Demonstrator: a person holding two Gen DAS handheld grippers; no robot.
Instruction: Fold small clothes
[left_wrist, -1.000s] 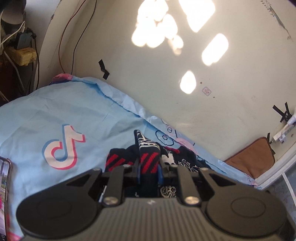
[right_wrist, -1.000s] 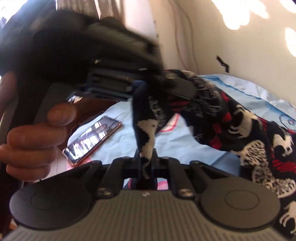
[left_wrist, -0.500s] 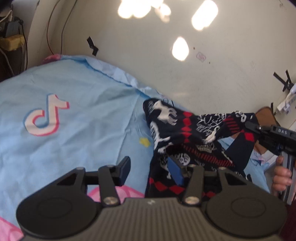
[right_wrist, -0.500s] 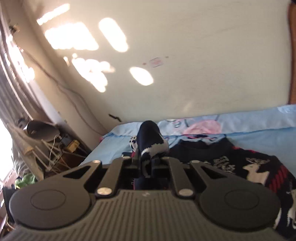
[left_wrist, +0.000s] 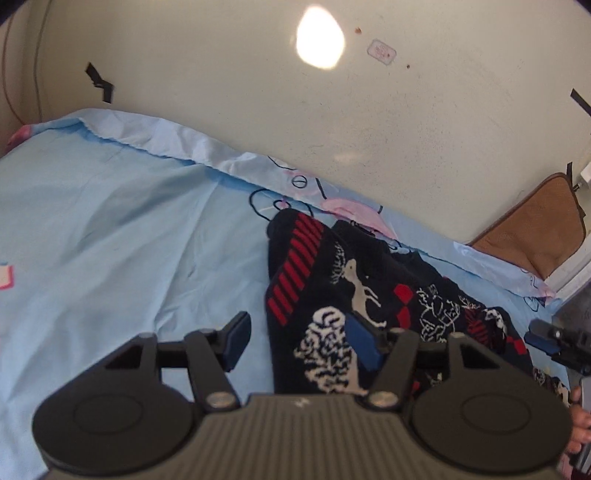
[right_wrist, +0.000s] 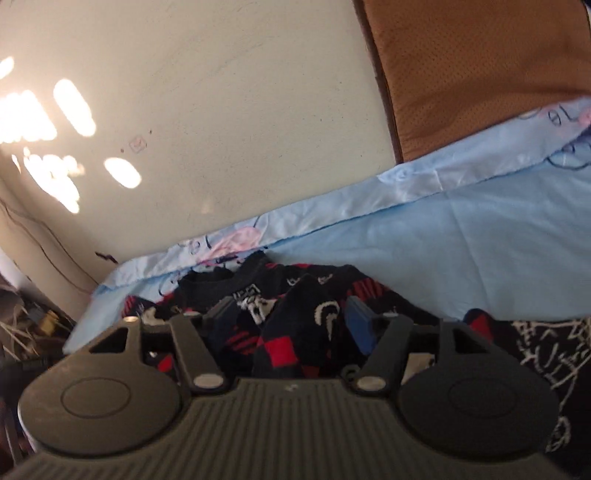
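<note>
Garment: a dark knitted piece (left_wrist: 369, 295) with red bars and white deer figures, lying rumpled on the sheet near the wall, towards the cushion end.
Sheet: pale blue bedsheet (left_wrist: 110, 229) with pink cartoon prints along its far edge, spread over the bed.
Wall: cream, with sun patches and bits of black tape.
Cushion: brown (left_wrist: 535, 229), propped at the wall corner.
Left gripper (left_wrist: 299, 339): jaws opening, spread over the garment's left edge, pads clear of the cloth.
Right gripper (right_wrist: 291, 319): jaws opening, a hump of the garment between them, unpinched.
</note>
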